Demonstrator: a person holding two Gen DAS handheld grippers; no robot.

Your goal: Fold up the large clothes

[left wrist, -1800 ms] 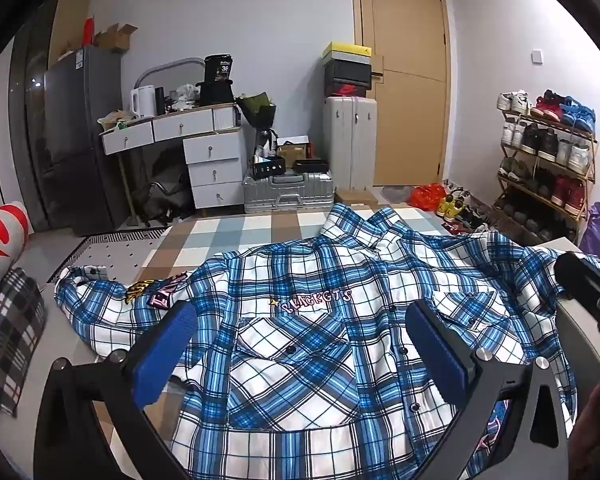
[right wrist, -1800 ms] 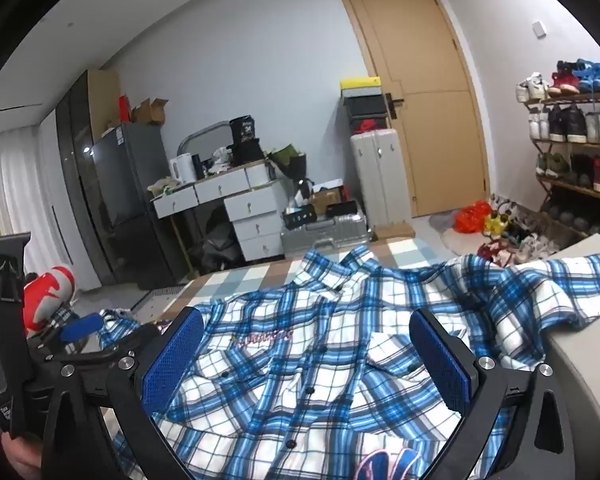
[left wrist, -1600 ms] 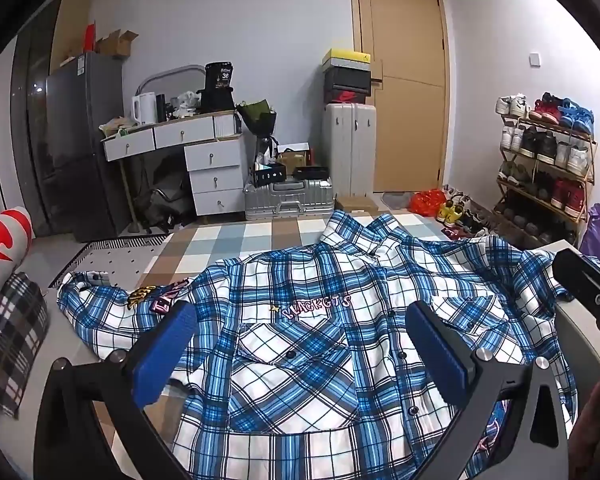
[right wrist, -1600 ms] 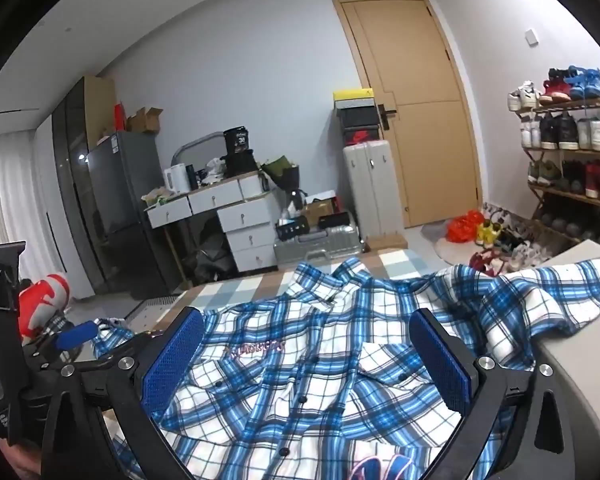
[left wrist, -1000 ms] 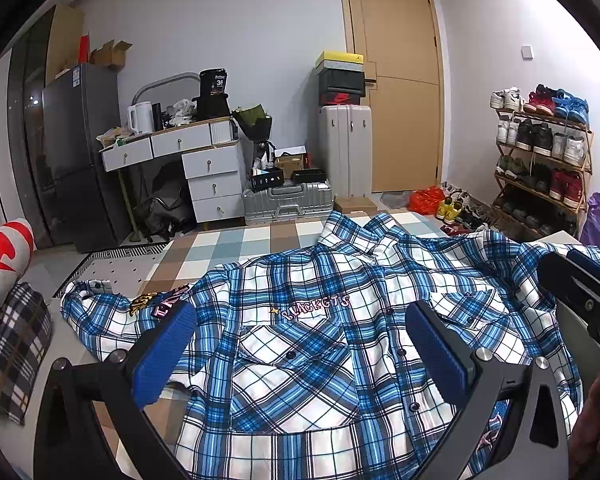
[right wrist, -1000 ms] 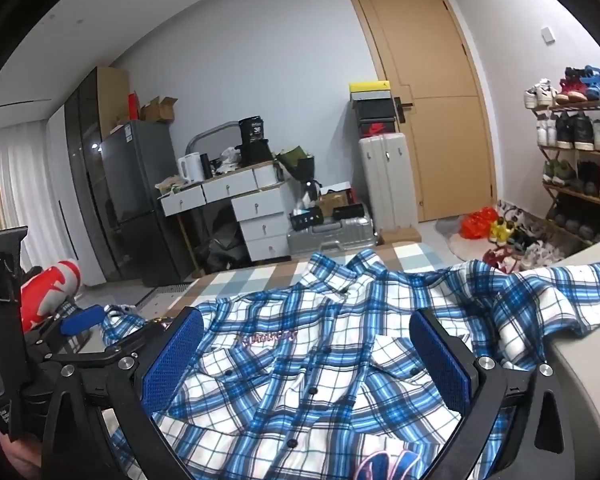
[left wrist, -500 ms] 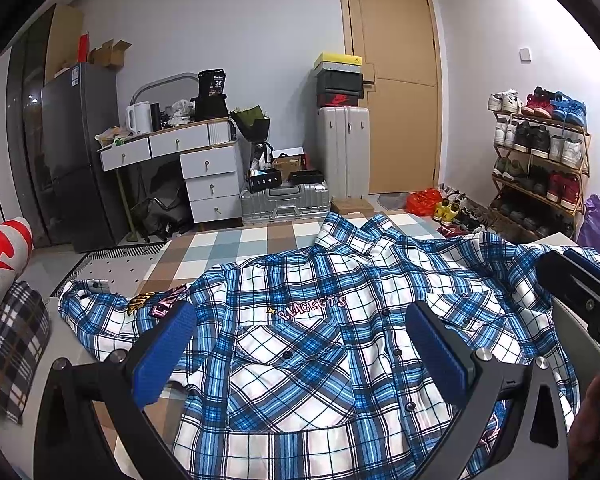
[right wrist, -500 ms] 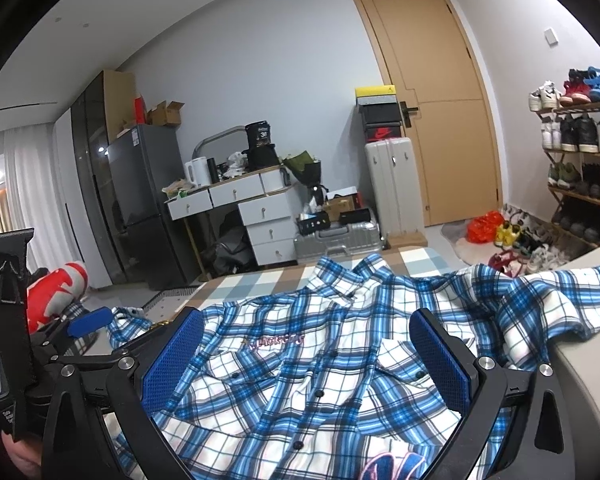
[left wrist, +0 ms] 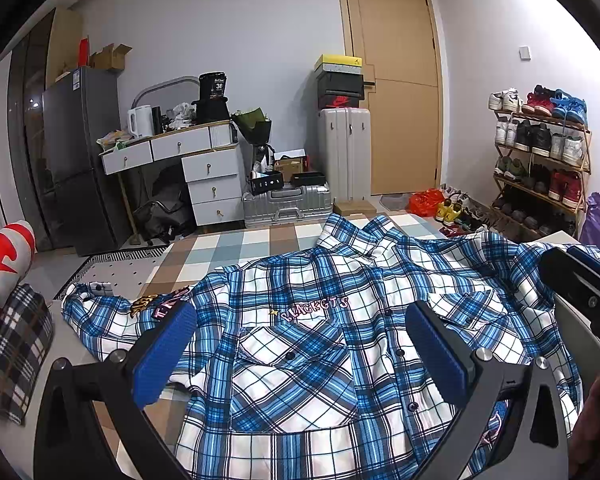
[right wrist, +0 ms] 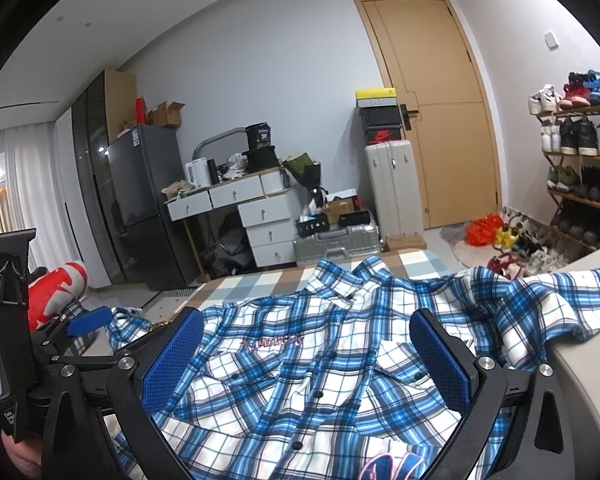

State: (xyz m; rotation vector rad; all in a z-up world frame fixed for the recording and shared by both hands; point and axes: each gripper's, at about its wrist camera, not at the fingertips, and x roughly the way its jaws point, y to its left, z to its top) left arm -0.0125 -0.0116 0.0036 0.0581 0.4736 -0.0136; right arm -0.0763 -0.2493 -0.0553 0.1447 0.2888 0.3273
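A large blue and white plaid shirt (left wrist: 320,336) lies spread front-up on a table, collar at the far side, sleeves out to the left and right. It also shows in the right wrist view (right wrist: 320,364). My left gripper (left wrist: 300,344) is open and empty, held above the shirt's chest. My right gripper (right wrist: 306,356) is open and empty, held above the shirt's front placket. The right gripper shows at the right edge of the left wrist view (left wrist: 580,288), and the left gripper at the left edge of the right wrist view (right wrist: 40,344).
A plaid cushion (left wrist: 16,344) and a red and white pillow (left wrist: 4,252) lie left of the table. Beyond the table are a checked rug (left wrist: 252,244), a white drawer desk (left wrist: 196,172), suitcases (left wrist: 284,204), a door (left wrist: 396,88) and a shoe rack (left wrist: 540,164).
Both grippers have drifted only slightly above the shirt and stay open. The shirt has not moved.
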